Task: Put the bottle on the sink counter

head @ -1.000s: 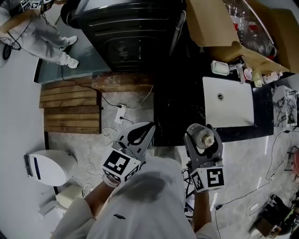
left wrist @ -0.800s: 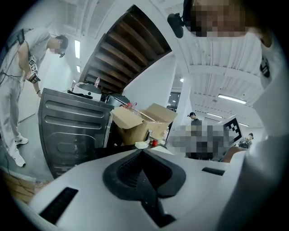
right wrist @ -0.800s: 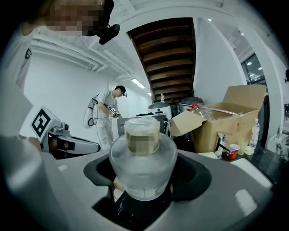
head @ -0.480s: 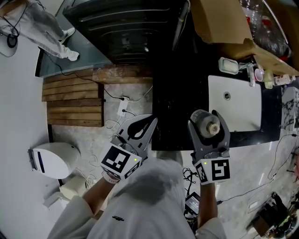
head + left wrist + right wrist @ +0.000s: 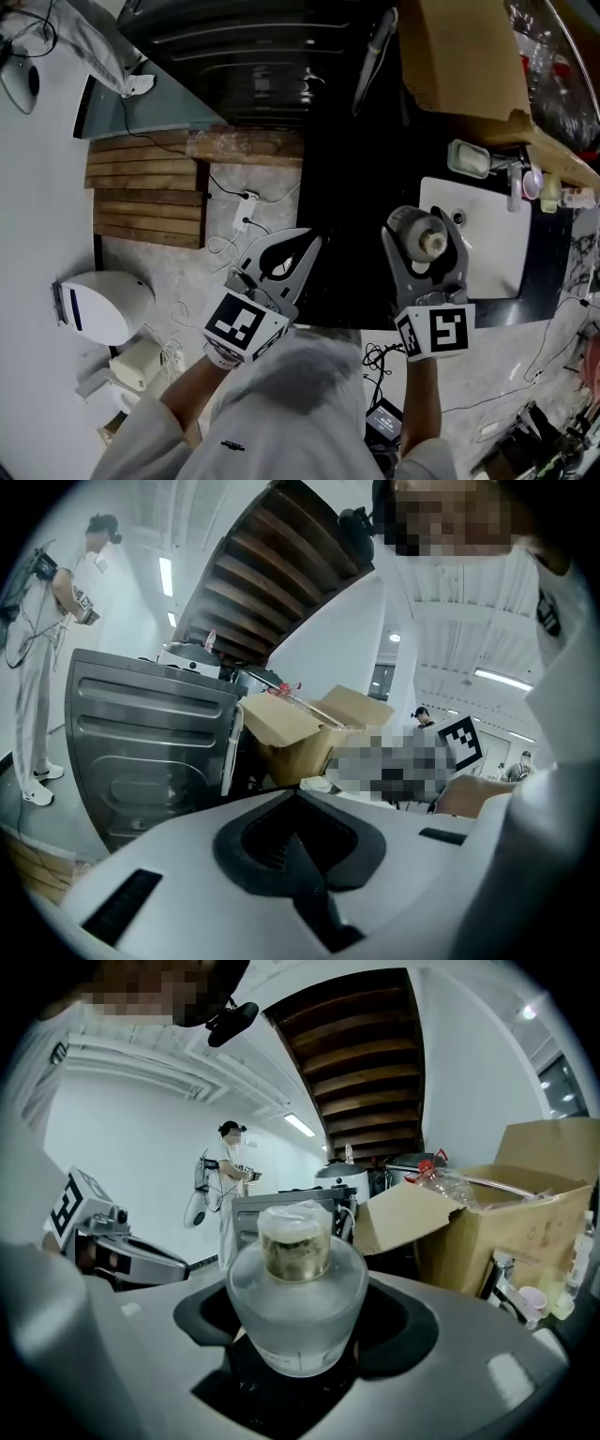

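Left claw (image 5: 302, 248): nearest us, left of the sink (image 5: 487, 246), its two halves pressed together with nothing between them.
Right claw (image 5: 424, 230): spread wide and clamped on the round body of the bottle (image 5: 296, 1307).
Bottle place: in the air in that claw. From the head view it shows over the dark bench (image 5: 356, 187) at the sink's front left corner. We cannot tell how high it hangs.
Step in hand: we judge that we are carrying the bottle out to a bare spot on the bench beside the sink.
Doing it well: we should lower it straight down on the flat strip left of the sink, not on the rim. We let the base sit fully before the claw lets go, then draw back level.
Bottle axis: about upright, crossing the claw's length. The cap (image 5: 294, 1241) points up and the base points down.
Beyond: a cardboard box (image 5: 459, 56) behind the sink, which we should steer clear of.
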The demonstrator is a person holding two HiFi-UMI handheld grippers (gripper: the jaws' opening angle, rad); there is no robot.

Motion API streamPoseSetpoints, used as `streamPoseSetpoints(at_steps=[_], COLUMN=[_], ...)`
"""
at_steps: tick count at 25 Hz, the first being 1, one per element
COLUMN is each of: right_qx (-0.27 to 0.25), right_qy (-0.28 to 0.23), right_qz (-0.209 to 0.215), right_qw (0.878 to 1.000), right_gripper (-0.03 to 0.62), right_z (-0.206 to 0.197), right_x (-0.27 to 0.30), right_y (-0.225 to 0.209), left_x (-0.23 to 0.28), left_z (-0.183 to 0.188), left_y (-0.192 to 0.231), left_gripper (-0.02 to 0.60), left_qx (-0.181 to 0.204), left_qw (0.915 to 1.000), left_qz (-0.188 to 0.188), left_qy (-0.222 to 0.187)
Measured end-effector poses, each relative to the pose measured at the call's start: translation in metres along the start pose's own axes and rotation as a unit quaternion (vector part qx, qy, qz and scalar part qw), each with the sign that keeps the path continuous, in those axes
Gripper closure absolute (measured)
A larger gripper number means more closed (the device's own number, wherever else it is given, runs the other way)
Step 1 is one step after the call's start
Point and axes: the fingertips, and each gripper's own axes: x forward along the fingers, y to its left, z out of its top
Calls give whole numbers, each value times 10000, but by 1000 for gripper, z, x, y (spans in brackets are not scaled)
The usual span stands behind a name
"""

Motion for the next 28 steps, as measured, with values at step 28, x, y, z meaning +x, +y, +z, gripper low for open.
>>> streamPoseSetpoints(at_steps=[28], right_qx=[141], right_qy=[322], right_qz=[402], right_qw=[9986], right_gripper=[249], right_z=[-63], right_x=[145], right_y=[-112], left_x=[142], left_z=[-19], left_y=[41], left_gripper=[574], left_qx=[-260], left_qw=[9979], left_qz=[522], left_qy=[293])
